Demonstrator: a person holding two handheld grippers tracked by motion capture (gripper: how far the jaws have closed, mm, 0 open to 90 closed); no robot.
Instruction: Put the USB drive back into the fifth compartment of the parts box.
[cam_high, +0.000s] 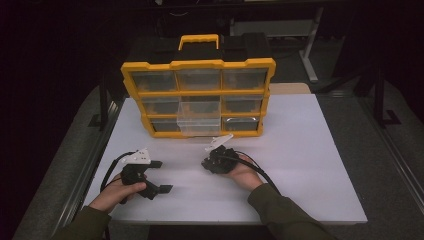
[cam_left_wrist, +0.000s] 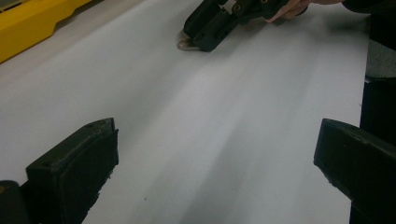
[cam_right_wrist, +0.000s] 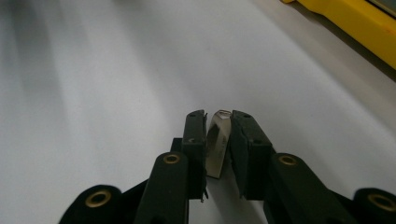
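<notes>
My right gripper (cam_right_wrist: 218, 122) is shut on a small silvery metal piece (cam_right_wrist: 217, 144), pinched upright between its jaws just above the white table. In the high view this gripper (cam_high: 206, 163) sits at the table's middle, in front of the organiser. From the left gripper view the metal piece (cam_left_wrist: 184, 44) pokes out at the tip of the right gripper (cam_left_wrist: 210, 25), touching or nearly touching the table. My left gripper (cam_high: 164, 176) lies low at the front left, jaws wide open and nothing between them (cam_left_wrist: 215, 135).
A yellow organiser (cam_high: 200, 64) with clear drawers stands upright at the table's back. Its middle clear drawer (cam_high: 200, 117) is pulled out toward me. The white table (cam_high: 310, 160) has bare surface to the right. Dark floor and table legs surround it.
</notes>
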